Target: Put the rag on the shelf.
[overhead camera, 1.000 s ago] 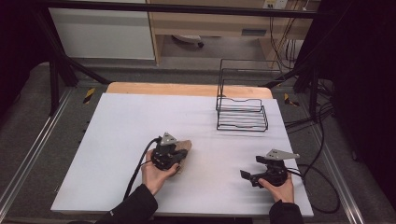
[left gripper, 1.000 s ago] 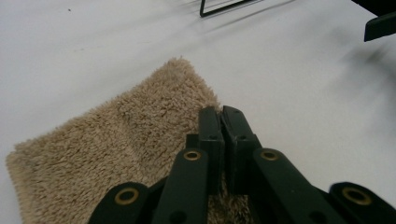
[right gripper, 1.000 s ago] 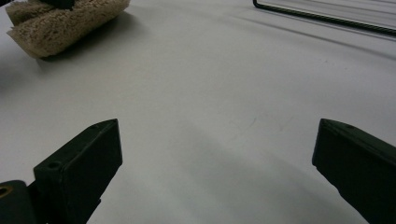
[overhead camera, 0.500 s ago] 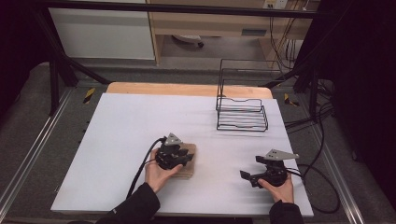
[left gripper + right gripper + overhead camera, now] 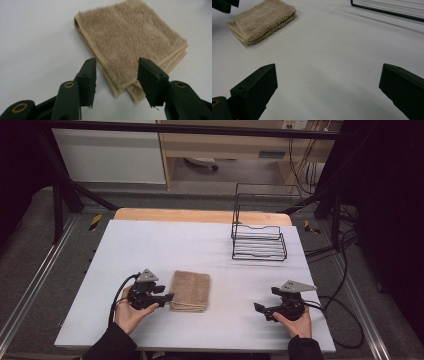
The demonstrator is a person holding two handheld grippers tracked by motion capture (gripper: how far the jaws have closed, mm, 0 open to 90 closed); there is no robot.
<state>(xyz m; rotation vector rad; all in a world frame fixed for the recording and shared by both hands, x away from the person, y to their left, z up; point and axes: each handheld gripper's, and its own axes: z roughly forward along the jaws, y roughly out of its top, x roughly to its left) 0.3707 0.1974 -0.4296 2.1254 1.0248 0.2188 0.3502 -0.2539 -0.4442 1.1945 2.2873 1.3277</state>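
A white table carries a black wire rack at its far right and a folded tan towel near the front. The left gripper sits just beside the towel, jaws parted, holding nothing. The right gripper, well apart, gapes wide and empty. No writing is legible.
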